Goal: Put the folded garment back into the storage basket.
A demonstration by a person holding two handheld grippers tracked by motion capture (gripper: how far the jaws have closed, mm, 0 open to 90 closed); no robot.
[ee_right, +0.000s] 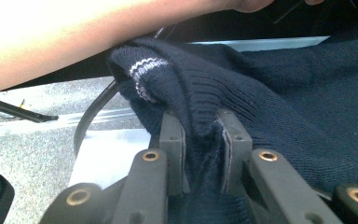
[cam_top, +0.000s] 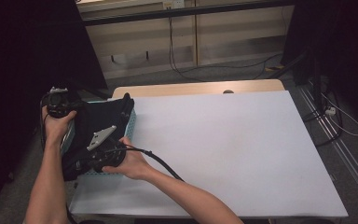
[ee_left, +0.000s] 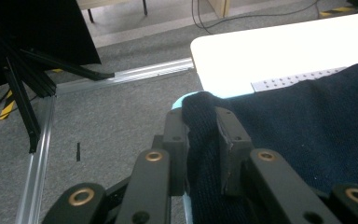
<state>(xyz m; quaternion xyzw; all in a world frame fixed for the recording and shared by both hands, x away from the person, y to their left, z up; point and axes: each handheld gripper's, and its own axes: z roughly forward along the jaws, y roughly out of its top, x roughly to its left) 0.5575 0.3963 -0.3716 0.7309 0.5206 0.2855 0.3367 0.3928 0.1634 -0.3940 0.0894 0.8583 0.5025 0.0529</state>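
White tabletop point(cam_top: 223, 140) with a wooden edge strip point(cam_top: 196, 87) at the far side. Grey carpet floor point(cam_top: 214, 72), black cables point(cam_top: 177, 60) trailing over it. Beige cabinet panels point(cam_top: 223, 32) behind. Dark curtains point(cam_top: 23, 51) left and right. Aluminium rail point(ee_left: 135, 74) on floor.

sweater point(cam_top: 103, 122): in basket point(cam_top: 131, 125), hangs over rim
basket: tabletop point(cam_top: 223, 140) near-left corner
claws: L point(ee_left: 204, 140) far side, R point(ee_right: 204, 140) near side, both on sweater
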